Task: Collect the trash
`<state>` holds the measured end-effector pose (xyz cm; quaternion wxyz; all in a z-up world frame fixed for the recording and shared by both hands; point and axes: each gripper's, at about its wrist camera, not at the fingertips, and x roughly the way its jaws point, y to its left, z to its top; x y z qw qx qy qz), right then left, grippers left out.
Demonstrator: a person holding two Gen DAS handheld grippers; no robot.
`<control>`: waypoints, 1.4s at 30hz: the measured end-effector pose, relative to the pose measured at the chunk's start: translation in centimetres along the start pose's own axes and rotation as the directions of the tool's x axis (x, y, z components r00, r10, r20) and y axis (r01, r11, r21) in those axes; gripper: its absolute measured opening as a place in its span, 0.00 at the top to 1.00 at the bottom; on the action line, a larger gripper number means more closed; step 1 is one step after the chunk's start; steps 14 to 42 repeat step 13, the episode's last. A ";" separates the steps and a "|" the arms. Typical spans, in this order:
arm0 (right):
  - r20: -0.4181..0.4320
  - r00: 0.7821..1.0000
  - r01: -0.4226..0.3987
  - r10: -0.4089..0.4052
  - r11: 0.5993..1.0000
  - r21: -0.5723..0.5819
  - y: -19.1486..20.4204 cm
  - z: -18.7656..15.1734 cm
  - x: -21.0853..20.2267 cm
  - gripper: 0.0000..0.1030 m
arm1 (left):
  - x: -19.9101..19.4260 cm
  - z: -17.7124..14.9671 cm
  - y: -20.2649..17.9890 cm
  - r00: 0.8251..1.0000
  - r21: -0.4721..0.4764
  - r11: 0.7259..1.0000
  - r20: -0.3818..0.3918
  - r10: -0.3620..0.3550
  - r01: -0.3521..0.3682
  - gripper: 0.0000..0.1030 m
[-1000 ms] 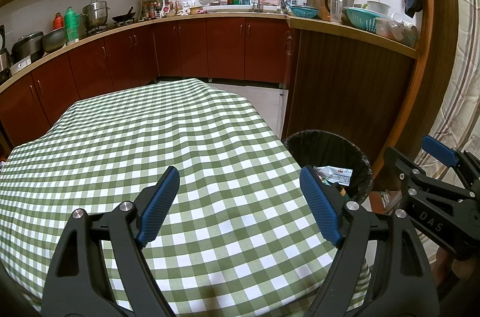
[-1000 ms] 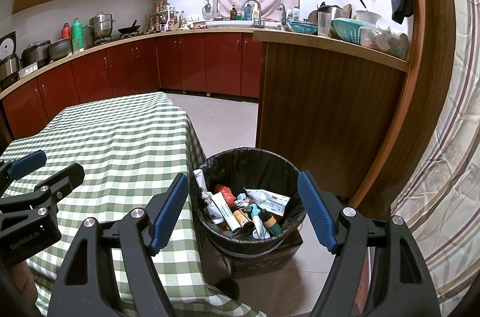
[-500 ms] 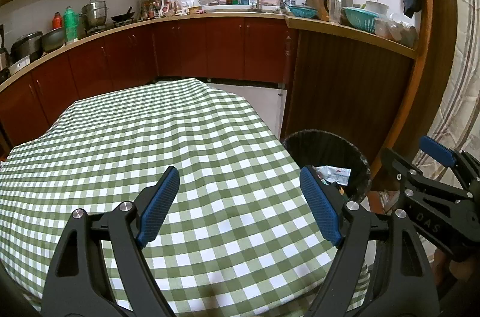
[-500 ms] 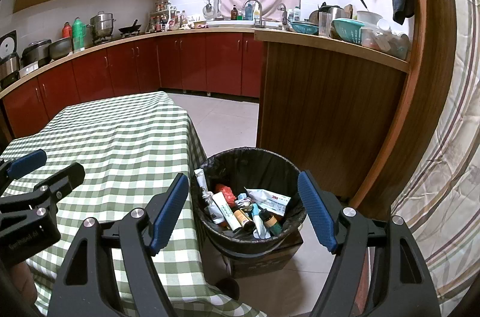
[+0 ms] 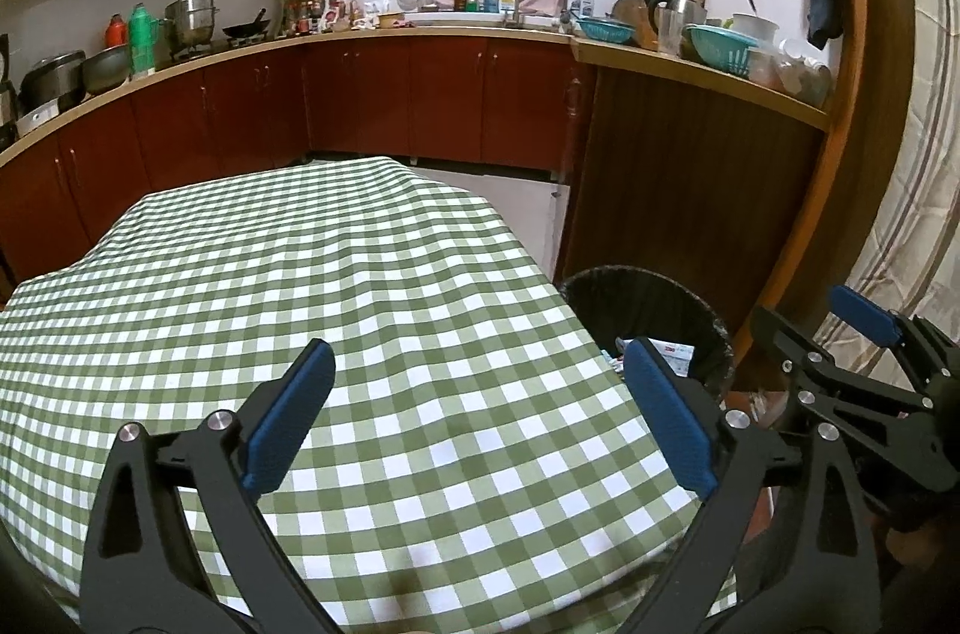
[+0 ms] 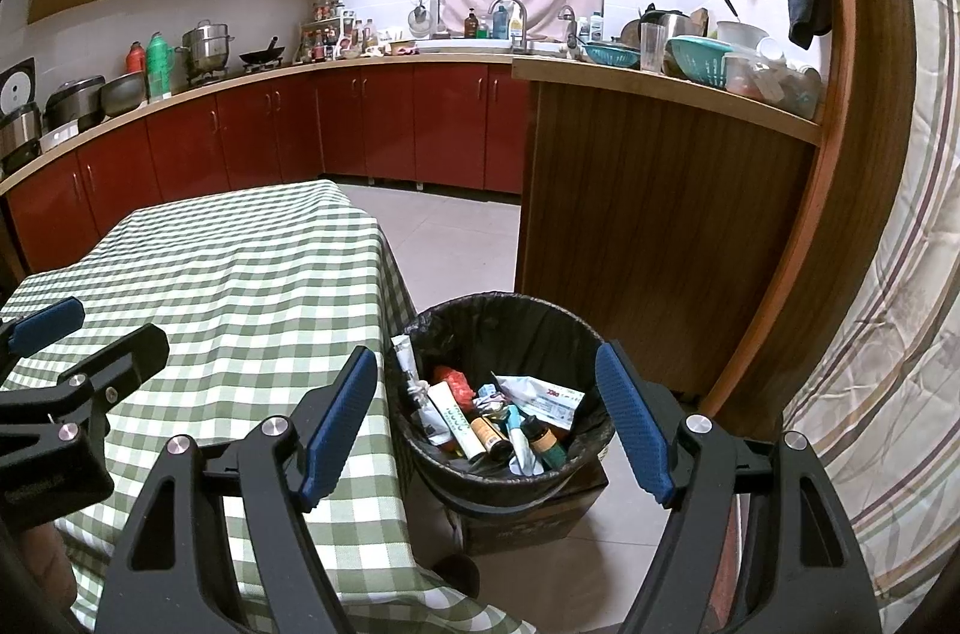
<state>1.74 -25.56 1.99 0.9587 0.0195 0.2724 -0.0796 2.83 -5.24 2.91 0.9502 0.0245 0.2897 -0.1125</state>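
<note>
Jaws: left gripper (image 5: pixel 474 382) opening wide, empty, over bare table (image 5: pixel 300 274); right gripper (image 6: pixel 486 394) wide, empty, above bin (image 6: pixel 576 334) holding the trash (image 6: pixel 498 418) — collection likely finished.

Two fisheye cameras, one riding each handheld gripper, look forward and slightly downward across a kitchen toward the window wall. The left view sits close above the checked tablecloth (image 5: pixel 384 274), the bin (image 5: pixel 648 310) at its right edge. The right view, just beside it, hangs over the bin (image 6: pixel 510 334). Both share table, bin and counters (image 6: pixel 360 64).
</note>
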 end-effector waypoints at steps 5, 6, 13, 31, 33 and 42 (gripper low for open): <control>-0.003 1.000 -0.003 0.003 1.000 -0.005 0.3 -0.3 0.0 0.29 | 0.1 -0.1 0.2 1.000 0.014 1.000 0.005 0.025 -0.025 0.08; -0.005 1.000 -0.005 0.005 1.000 -0.006 0.4 -0.4 0.0 0.29 | 0.1 -0.1 0.3 1.000 0.014 1.000 0.004 0.026 -0.027 0.08; -0.003 1.000 -0.020 0.020 1.000 -0.024 1.7 -0.2 -0.1 0.24 | 0.3 -0.2 2.3 0.998 -0.005 0.998 -0.019 0.067 -0.067 0.08; -0.003 1.000 -0.020 0.020 1.000 -0.024 1.7 -0.2 -0.1 0.24 | 0.3 -0.2 2.3 0.998 -0.005 0.998 -0.019 0.067 -0.067 0.08; -0.003 1.000 -0.020 0.020 1.000 -0.024 1.7 -0.2 -0.1 0.24 | 0.3 -0.2 2.3 0.998 -0.005 0.998 -0.019 0.067 -0.067 0.08; -0.003 1.000 -0.020 0.020 1.000 -0.024 1.7 -0.2 -0.1 0.24 | 0.3 -0.2 2.3 0.998 -0.005 0.998 -0.019 0.067 -0.067 0.08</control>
